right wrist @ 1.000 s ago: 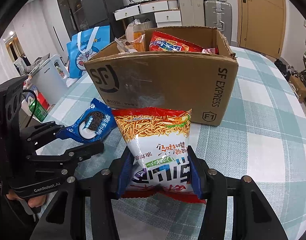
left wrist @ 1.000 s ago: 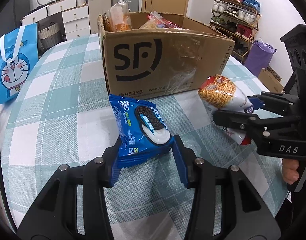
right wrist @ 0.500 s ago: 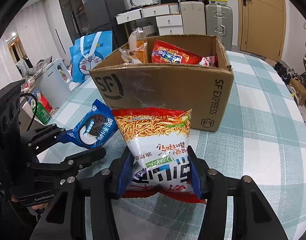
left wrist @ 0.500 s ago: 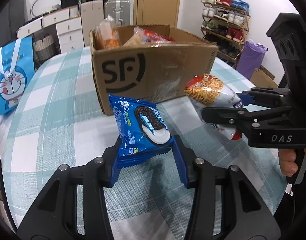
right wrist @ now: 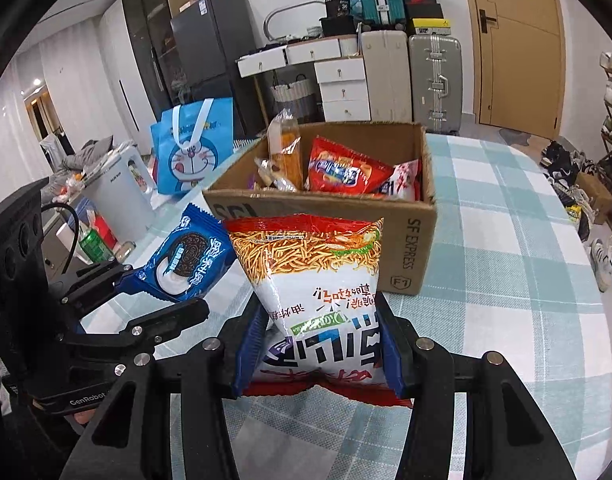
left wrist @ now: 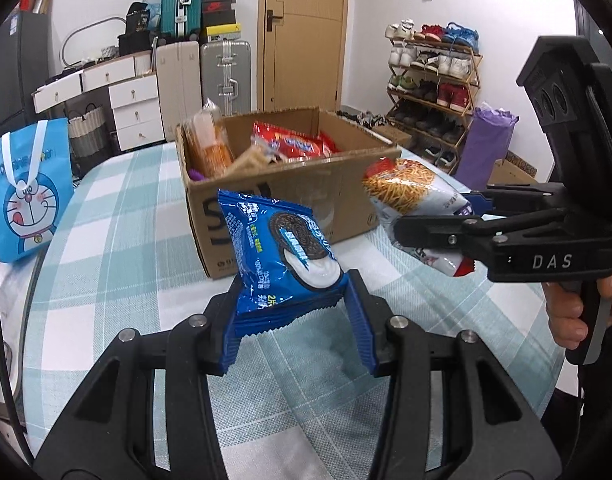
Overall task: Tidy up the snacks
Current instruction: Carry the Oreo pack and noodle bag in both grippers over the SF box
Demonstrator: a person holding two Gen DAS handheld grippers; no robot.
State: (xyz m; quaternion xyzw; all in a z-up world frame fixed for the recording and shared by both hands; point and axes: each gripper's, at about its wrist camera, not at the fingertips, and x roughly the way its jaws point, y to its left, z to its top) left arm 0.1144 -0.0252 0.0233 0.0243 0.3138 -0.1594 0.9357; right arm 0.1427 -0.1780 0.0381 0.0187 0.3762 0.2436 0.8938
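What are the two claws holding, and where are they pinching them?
The left claw pinches the blue cookie packet by its bottom edge. The right claw squeezes the white-and-red noodle snack bag across its lower part.

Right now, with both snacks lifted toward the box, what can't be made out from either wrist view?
- Cardboard box floor: both views, covered by packets and near wall.
- Clear packet contents: too small, glare.
- Cookie pack bottom edge: left view, behind left claw pads.
- Noodle bag lower corners: right view, behind right claw pads.
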